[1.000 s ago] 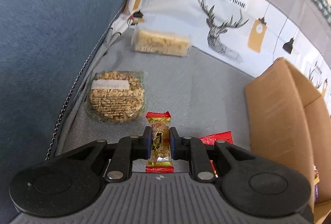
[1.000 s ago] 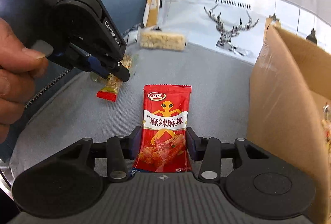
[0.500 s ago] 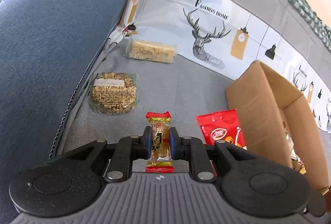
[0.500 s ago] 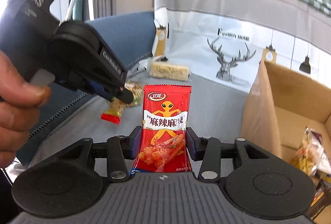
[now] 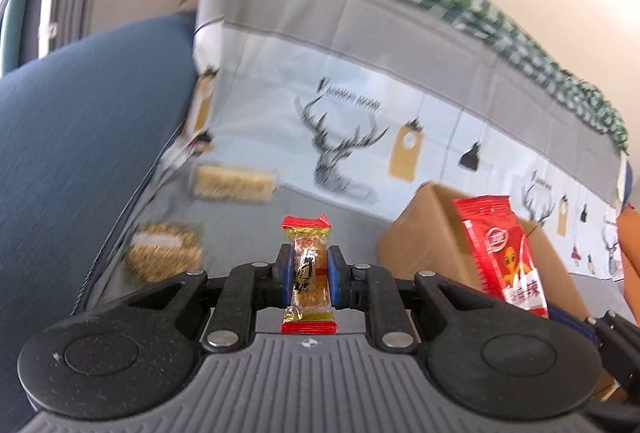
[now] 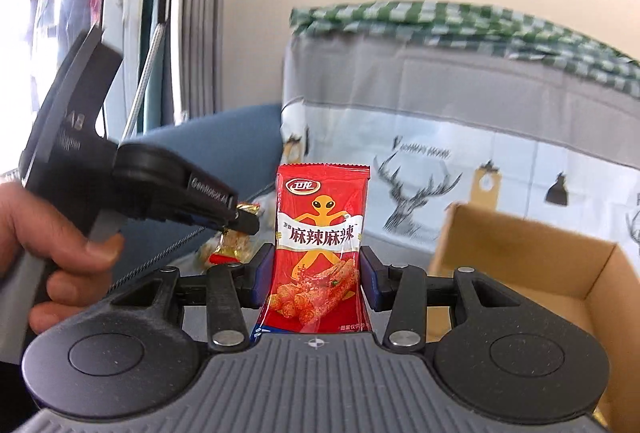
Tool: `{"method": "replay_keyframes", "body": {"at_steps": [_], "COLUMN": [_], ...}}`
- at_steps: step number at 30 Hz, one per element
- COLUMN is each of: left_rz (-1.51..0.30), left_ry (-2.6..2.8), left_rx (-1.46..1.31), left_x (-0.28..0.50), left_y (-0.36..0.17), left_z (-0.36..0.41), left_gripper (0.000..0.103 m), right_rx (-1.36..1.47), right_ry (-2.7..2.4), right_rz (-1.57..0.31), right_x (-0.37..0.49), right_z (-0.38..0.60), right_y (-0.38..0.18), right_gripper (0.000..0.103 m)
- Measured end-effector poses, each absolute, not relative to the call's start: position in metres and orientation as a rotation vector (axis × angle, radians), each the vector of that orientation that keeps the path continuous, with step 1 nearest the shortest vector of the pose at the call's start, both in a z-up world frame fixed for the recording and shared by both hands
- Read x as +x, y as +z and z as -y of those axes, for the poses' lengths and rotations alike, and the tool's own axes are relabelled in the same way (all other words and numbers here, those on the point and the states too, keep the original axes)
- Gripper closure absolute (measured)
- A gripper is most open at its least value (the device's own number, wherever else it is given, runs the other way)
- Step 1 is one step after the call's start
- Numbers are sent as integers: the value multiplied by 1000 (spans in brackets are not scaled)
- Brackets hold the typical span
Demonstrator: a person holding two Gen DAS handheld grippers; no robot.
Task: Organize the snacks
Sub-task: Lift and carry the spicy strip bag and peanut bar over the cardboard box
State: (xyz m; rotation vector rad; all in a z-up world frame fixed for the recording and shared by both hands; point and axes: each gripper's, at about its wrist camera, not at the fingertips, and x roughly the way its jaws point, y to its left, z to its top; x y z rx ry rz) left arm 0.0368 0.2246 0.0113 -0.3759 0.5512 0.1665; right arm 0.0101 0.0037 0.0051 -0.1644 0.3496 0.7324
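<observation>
Candy (image 5: pixel 307 275) clamped in my left claw (image 5: pixel 307 279), red spicy packet (image 6: pixel 320 253) clamped in my right claw (image 6: pixel 318 273). Both now lifted off the grey seat (image 5: pixel 260 209) since a second ago. Cardboard box (image 6: pixel 532 257) sits just right, so drop-off looks next.

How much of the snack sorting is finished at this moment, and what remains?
Done: nothing certain; the cardboard box shows no snack inside in these views. In hand: the left tongs hold a small candy, and the right tongs hold a red spicy snack packet, both lifted near the box. Left: a round cracker pack and a rectangular bar lie on the grey cover.
</observation>
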Motion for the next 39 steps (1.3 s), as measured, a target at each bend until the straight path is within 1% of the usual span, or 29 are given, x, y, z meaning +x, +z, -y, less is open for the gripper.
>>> {"method": "replay_keyframes", "body": {"at_steps": [10,22,32,39], "left_rz": [-421,-377,-354,-344], "left_ry": [25,-183,-281,-310], "left_rx": [-370,-273,-200,-156], "left_x": [51,78,81,78], "left_y": [29,27,23,19], "left_z": [-178,-92,-47,-39], "left_gripper": [85,85,85,85], "right_rx": [-84,-10,4,7], "right_ry": [600,361,278,274], "right_rz": [-311,-362,-379,-379], "right_x": [40,76,84,86], "right_z": [67,139,164,164], "right_y": [26,13,3,3], "right_gripper": [57,57,56,56]}}
